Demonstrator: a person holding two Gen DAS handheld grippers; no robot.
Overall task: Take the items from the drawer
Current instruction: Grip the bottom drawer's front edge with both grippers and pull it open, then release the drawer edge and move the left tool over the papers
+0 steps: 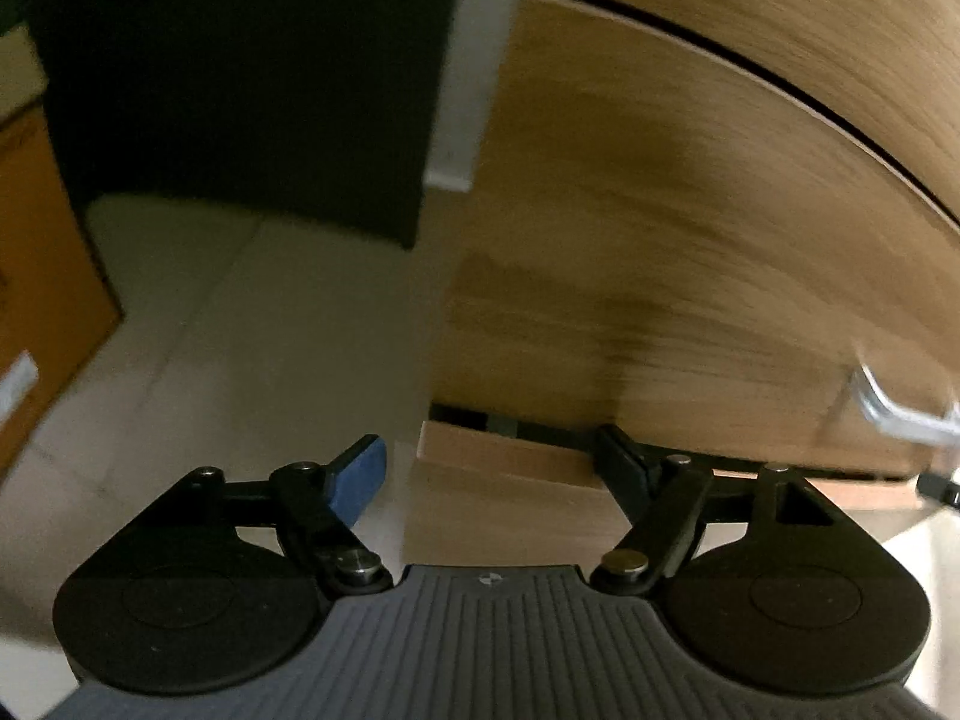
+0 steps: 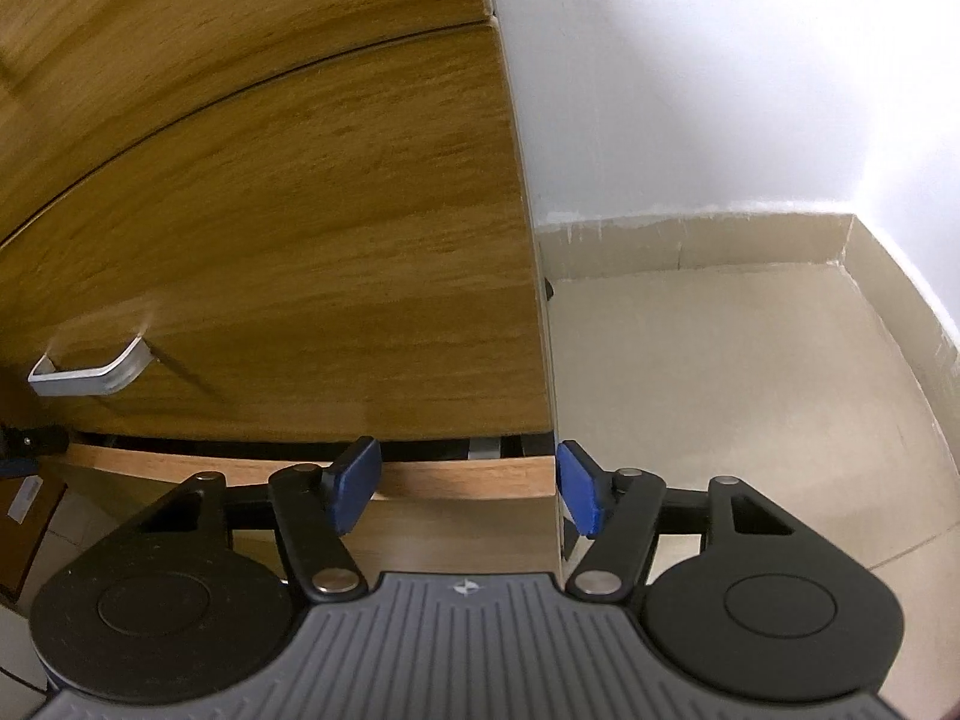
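While both my left gripper point(image 1: 498, 474) and right gripper point(image 2: 468, 483) gaped empty, the drawer point(image 2: 456, 474) stood slightly open beneath the handle point(image 2: 90, 375).

Left view dim, seemingly motion-blurred; right view bright, sharp.

We see our right tool point(image 2: 468, 483) wide open, holding nothing. Its blue pads point(image 2: 355, 483) sit in front of a lower wooden drawer point(image 2: 420, 474) pulled out a little. Above it, a silver handle point(image 2: 90, 375) sticks out from a brown drawer front point(image 2: 312, 252). Tan floor point(image 2: 750, 390) lies to the right.
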